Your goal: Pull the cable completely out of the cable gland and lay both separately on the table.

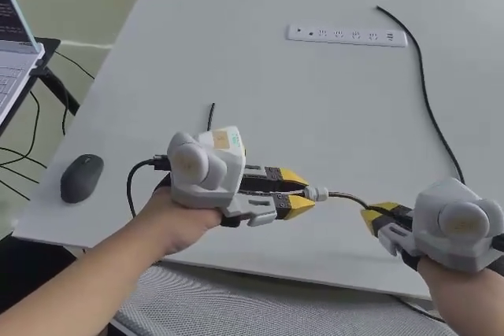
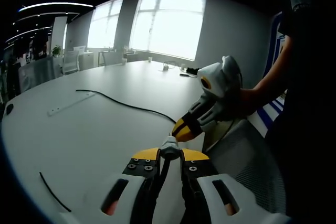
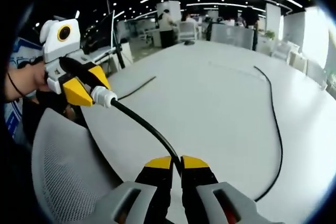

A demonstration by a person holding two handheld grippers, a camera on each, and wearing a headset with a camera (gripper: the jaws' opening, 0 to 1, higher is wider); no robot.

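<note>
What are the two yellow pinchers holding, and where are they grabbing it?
The left gripper grips the white cable gland by its body. The right gripper grips the black cable a little way from the gland.

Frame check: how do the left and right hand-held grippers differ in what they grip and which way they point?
The left hand-held gripper is shut on the white gland; the right hand-held gripper is shut on the black cable, a little way out from the gland. In the head view the left one points right and the right one points left, tips facing. Shared: both are shut, and the cable between them is not yet out of the gland.
</note>
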